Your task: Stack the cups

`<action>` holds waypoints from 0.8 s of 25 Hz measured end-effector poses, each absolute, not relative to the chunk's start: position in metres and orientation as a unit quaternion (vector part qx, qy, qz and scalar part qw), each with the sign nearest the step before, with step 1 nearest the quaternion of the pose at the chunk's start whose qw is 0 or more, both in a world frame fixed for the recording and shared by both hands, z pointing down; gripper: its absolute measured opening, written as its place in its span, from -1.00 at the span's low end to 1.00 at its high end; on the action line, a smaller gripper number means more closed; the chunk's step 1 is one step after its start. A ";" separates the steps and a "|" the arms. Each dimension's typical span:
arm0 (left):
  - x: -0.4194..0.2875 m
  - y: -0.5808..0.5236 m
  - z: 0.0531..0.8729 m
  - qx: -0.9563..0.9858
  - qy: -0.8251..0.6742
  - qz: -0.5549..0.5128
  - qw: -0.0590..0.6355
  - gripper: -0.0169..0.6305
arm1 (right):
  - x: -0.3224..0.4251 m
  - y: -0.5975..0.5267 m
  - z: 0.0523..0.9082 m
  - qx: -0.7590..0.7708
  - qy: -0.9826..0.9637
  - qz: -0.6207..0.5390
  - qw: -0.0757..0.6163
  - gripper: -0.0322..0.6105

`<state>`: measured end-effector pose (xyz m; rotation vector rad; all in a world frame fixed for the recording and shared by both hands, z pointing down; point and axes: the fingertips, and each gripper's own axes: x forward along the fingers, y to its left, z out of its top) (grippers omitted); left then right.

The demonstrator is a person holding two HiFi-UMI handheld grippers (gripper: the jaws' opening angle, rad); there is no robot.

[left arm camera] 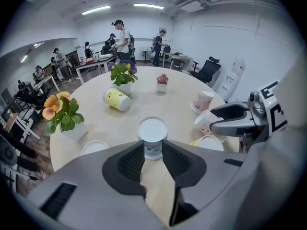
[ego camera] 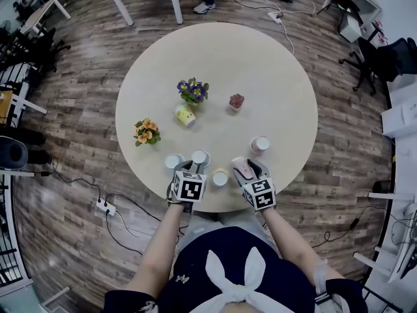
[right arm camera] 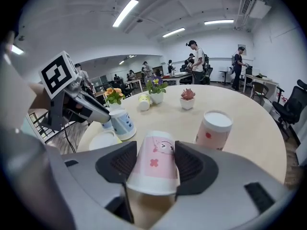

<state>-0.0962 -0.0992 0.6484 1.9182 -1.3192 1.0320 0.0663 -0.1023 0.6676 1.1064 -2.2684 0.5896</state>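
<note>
Presently: both claws on cups, none stacked yet.
L claw [left arm camera: 153, 151] is set narrow on an inverted blue-print paper cup [left arm camera: 152, 131], pads touching both sides. The cup stands on the round surface [ego camera: 273, 77] near the front edge. R claw [right arm camera: 153, 170] is set wider and grips a pink paper cup [right arm camera: 155, 152], base-up and tilted, just right of L claw. Second pink cup [ego camera: 260, 145] stands inverted further back-right, apart from both.
</note>
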 end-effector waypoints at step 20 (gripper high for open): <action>0.006 -0.084 0.576 0.796 -0.290 0.132 0.514 -0.14 | 0.048 -0.095 0.594 0.382 -0.888 0.147 0.209 -0.13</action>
